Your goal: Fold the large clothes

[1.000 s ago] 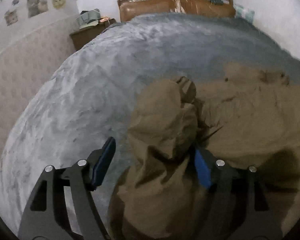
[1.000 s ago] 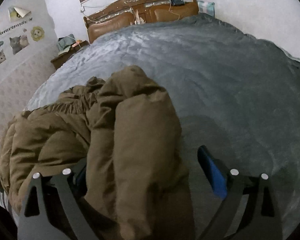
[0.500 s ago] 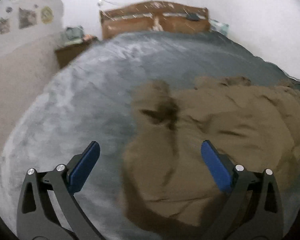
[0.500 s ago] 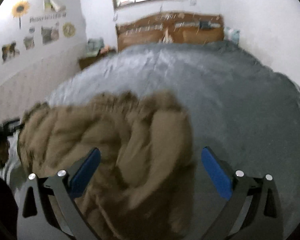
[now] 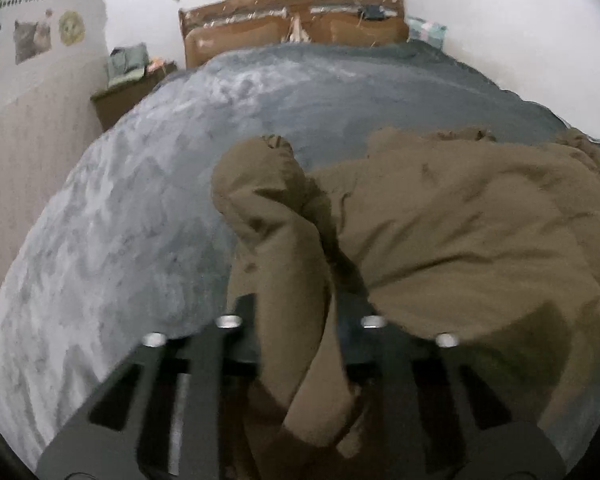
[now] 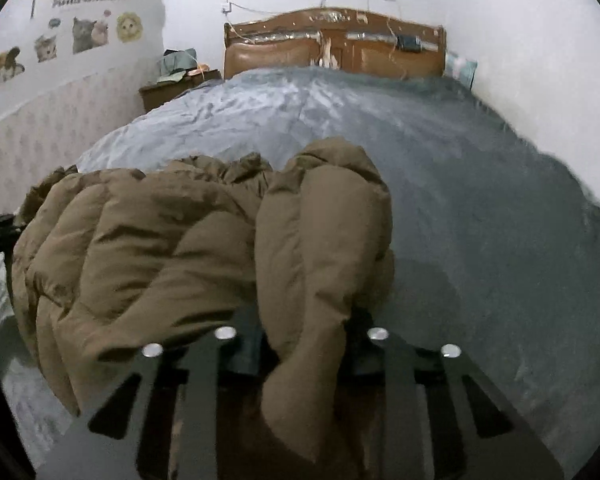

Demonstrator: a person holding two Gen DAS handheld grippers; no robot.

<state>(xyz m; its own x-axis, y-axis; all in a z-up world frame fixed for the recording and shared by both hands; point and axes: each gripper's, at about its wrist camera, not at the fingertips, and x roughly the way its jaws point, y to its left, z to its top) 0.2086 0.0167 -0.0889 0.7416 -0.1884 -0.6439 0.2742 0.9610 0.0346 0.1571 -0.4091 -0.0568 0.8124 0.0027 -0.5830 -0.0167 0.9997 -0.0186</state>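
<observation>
Jacket [image 5: 451,216] sleeves pinched, bare blanket [image 6: 479,208] beyond

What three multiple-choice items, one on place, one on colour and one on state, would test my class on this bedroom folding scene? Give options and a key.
1. Where does the jacket lie?
A. on the bed cover
B. on the nightstand
C. on the floor

2. What colour is the jacket?
A. red
B. olive brown
C. white

3. How does the right gripper stand?
A. wide open above the bed
B. shut on nothing
C. closed on a fold of the jacket

Key: 1 A, the jacket spreads over the grey cover; 2 B, its padded cloth is olive brown in both views; 3 C, its jaws have just been closing, with a fold pinched between them. The left gripper pinches another fold likewise.
</observation>
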